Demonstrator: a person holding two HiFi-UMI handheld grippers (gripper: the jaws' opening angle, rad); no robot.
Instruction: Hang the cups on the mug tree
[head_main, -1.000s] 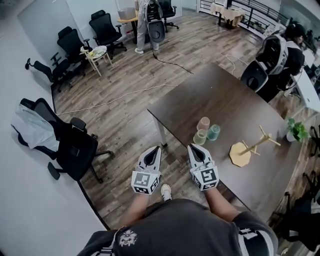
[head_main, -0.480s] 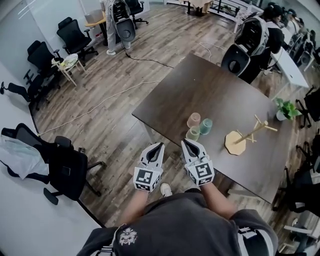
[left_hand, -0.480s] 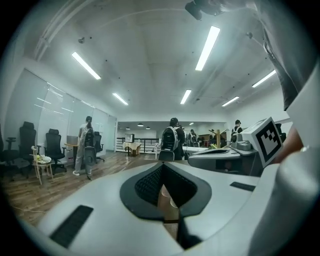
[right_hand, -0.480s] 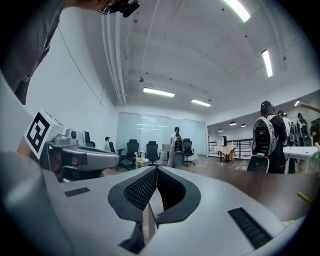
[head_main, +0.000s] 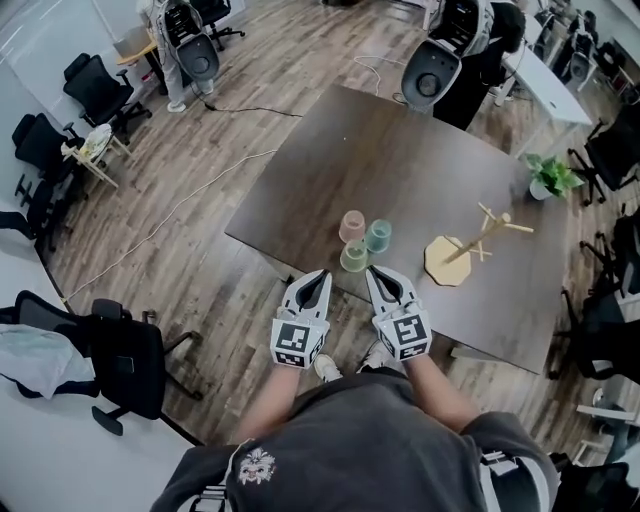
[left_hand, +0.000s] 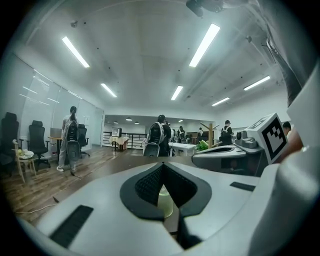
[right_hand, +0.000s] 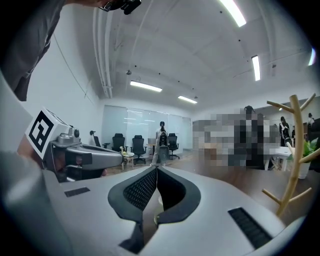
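Three cups stand close together near the front edge of the dark table (head_main: 420, 170): a pink cup (head_main: 352, 226), a teal cup (head_main: 378, 236) and a green cup (head_main: 354, 257). The wooden mug tree (head_main: 468, 246) stands to their right, bare, and its branches show in the right gripper view (right_hand: 292, 150). My left gripper (head_main: 322, 275) (left_hand: 162, 165) is shut and empty, just short of the green cup (left_hand: 165, 201), which shows behind its jaws. Beside it my right gripper (head_main: 372, 272) (right_hand: 156, 169) is also shut and empty, at the table's edge.
A small potted plant (head_main: 548, 177) sits at the table's far right. Office chairs (head_main: 125, 350) stand on the wood floor at the left, and a cable (head_main: 160, 225) runs across it. People with backpacks stand at the far side of the room.
Both grippers have come forward to the table's near edge, and the cups and the mug tree now lie closer in front of them. The jaws have stayed shut.
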